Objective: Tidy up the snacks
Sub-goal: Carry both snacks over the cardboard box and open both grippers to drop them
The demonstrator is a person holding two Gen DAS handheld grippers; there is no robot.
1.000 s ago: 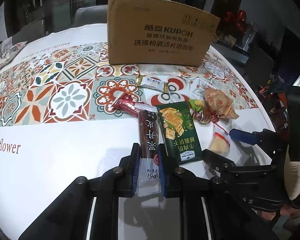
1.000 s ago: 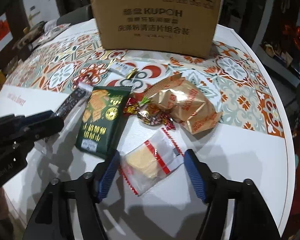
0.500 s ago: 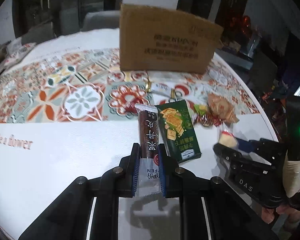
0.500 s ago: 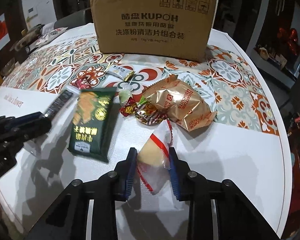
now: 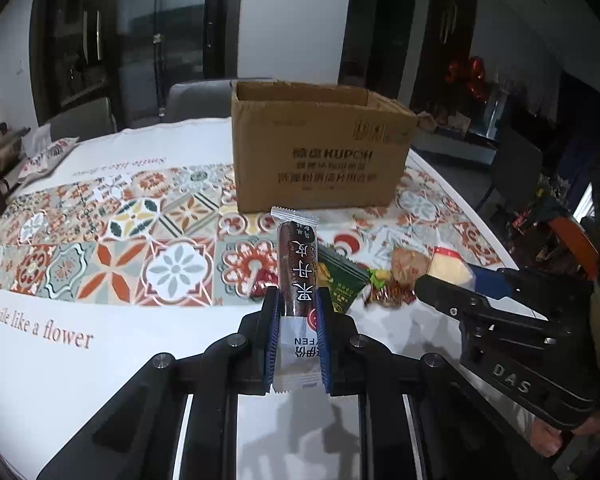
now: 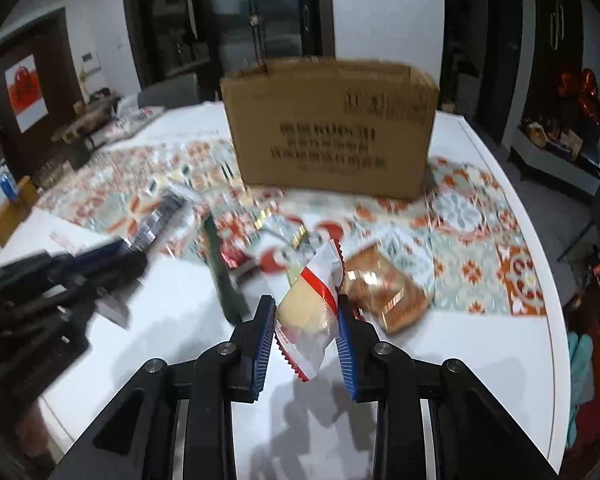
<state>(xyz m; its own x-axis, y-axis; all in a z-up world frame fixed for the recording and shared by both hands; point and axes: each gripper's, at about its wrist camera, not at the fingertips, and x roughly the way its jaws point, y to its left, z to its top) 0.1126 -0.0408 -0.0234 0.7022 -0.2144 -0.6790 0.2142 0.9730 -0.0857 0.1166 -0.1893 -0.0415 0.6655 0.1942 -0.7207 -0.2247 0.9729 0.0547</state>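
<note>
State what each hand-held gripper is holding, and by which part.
Left hand-held gripper: dark red snack bar, clamped near its lower end. Right hand-held gripper: clear packet with a yellow cake, gripped across its middle.

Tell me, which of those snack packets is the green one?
The flat green cracker packet, lying on the table beside the lifted dark brown bar; the other wrappers are brown, clear, gold or red.
</note>
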